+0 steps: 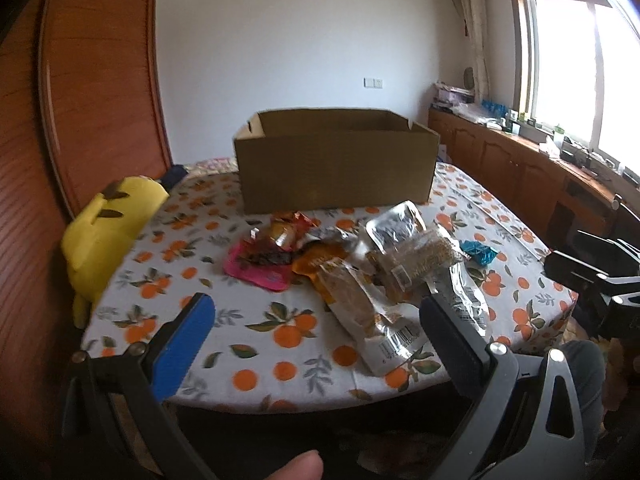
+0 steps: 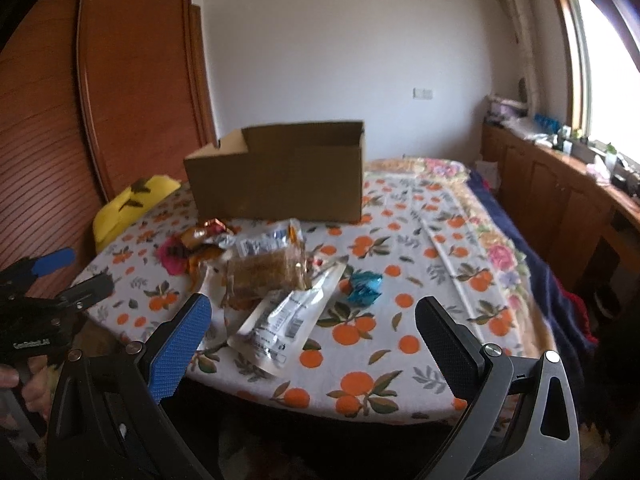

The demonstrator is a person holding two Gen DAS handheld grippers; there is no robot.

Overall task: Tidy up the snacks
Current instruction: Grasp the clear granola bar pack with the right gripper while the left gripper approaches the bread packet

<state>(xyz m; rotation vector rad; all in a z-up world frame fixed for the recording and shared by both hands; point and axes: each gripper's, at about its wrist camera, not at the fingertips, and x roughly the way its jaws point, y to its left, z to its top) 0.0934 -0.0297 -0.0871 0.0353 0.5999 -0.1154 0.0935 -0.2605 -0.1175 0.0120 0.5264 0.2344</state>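
A pile of snack packets (image 1: 360, 264) lies mid-table on the orange-print cloth (image 1: 256, 344): a pink packet (image 1: 256, 266), an orange one, clear bags of brown snacks (image 2: 268, 272), a silver pouch (image 2: 280, 320) and a small blue wrapper (image 2: 364, 286). An open cardboard box (image 1: 336, 160) stands behind the pile; it also shows in the right wrist view (image 2: 280, 172). My left gripper (image 1: 316, 320) is open and empty, hovering before the pile near the table's front edge. My right gripper (image 2: 312, 320) is open and empty, to the right of the left one.
A yellow plush toy (image 1: 108, 232) sits at the table's left edge by a wooden door (image 1: 96, 80). Wooden cabinets (image 1: 520, 164) with clutter run under the window on the right. A floral and navy blanket (image 2: 520, 240) lies right of the cloth.
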